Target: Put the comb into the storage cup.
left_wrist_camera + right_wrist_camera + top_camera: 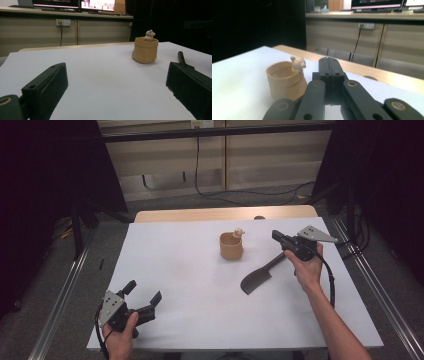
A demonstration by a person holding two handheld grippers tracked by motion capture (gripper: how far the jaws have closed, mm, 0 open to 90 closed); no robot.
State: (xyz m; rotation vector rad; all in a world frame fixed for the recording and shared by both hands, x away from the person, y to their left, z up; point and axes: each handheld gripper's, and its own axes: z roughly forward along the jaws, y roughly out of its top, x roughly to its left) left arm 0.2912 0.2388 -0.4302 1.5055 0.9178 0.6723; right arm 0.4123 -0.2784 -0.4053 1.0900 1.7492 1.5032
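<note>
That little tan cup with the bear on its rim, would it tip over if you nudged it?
Probably not easily: the tan cup looks squat and wide-based, so it would likely slide on the smooth white sheet. Its slumped, uneven walls suggest soft material. The bear may make one side slightly heavier.

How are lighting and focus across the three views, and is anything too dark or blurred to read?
High view: white table sheet evenly lit, soft shadows, surroundings nearly black; the dark tool reads as a silhouette. Left gripper view: tan cup fairly sharp, near black jaws soft, right side dark. Right gripper view: closed jaws blurred, cup slightly soft, left background black.
</note>
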